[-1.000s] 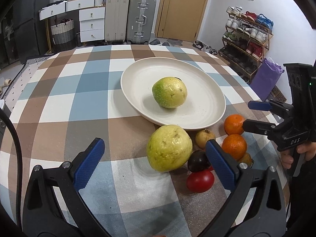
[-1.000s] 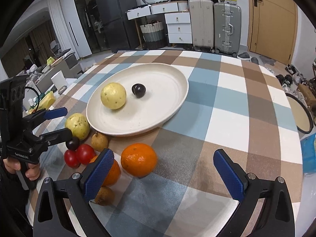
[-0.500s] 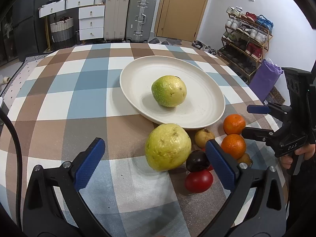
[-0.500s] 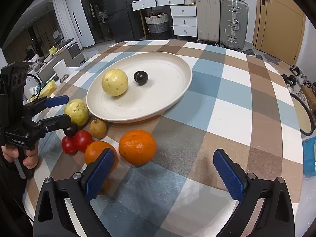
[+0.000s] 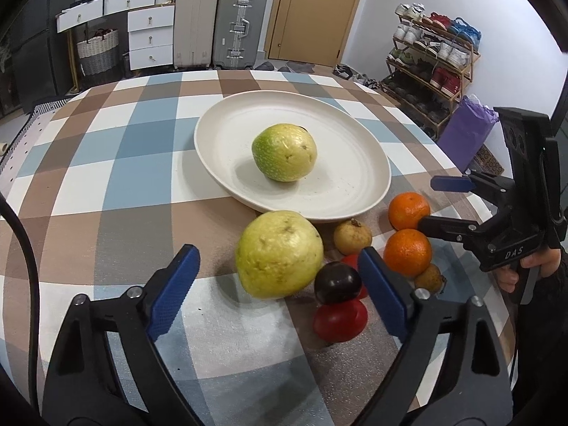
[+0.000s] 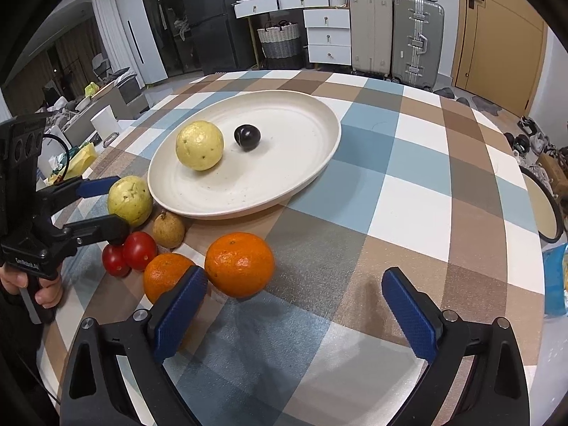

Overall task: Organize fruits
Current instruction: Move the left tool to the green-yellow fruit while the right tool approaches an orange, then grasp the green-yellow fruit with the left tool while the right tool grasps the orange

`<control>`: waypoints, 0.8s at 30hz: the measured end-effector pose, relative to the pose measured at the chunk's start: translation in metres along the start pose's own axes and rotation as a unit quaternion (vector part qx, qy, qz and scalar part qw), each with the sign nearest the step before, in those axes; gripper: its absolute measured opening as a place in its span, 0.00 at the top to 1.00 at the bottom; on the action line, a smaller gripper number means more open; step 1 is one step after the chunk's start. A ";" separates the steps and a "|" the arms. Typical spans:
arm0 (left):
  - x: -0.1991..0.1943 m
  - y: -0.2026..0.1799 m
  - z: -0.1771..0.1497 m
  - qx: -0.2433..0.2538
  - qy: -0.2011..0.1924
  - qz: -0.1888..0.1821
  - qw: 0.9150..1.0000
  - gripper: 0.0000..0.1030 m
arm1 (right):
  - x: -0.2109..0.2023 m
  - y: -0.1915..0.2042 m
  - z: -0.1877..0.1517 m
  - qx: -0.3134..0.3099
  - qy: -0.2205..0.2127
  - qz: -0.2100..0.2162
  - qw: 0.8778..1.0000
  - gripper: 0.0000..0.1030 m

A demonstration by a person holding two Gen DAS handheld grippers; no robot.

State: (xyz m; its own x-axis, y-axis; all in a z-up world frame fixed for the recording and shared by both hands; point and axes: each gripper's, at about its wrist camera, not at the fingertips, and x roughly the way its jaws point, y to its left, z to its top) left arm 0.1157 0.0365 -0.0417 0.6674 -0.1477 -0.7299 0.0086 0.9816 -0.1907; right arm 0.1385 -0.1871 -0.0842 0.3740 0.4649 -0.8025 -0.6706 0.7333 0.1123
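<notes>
A cream plate (image 5: 355, 191) (image 6: 305, 163) holds a green-yellow guava (image 5: 284, 152) (image 6: 199, 145) and a dark plum (image 6: 247, 137). On the cloth beside it lie a second guava (image 5: 279, 254) (image 6: 130, 200), two oranges (image 6: 239, 264) (image 6: 165, 275), a brown pear-like fruit (image 5: 352, 237) (image 6: 168, 229), red tomatoes (image 5: 340, 319) (image 6: 139, 250) and a dark plum (image 5: 336, 282). My left gripper (image 5: 280, 289) is open, its fingers either side of the loose guava. My right gripper (image 6: 294, 310) is open and empty, just behind the nearer orange.
The table has a checked blue, brown and white cloth (image 6: 408, 191). Suitcases (image 5: 241, 25), drawers (image 5: 151, 37) and a shoe rack (image 5: 433, 67) stand beyond the far edge. A purple bag (image 5: 465, 131) sits by the right edge.
Both grippers have moved forward towards the fruit. The loose guava now sits between my left fingers, and the oranges are closer to my right gripper. Both stay open.
</notes>
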 end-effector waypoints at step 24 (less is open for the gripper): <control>-0.001 0.024 0.005 -0.058 -0.002 -0.008 0.998 0.31 | 0.002 0.003 0.003 0.008 -0.006 0.031 0.999 0.17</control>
State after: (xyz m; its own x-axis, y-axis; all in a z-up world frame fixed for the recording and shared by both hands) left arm 0.1187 0.0603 -0.0427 0.6712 -0.1631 -0.7231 -0.0658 0.9585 -0.2773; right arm 0.1396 -0.1825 -0.0840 0.3405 0.5151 -0.7866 -0.6827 0.7107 0.1698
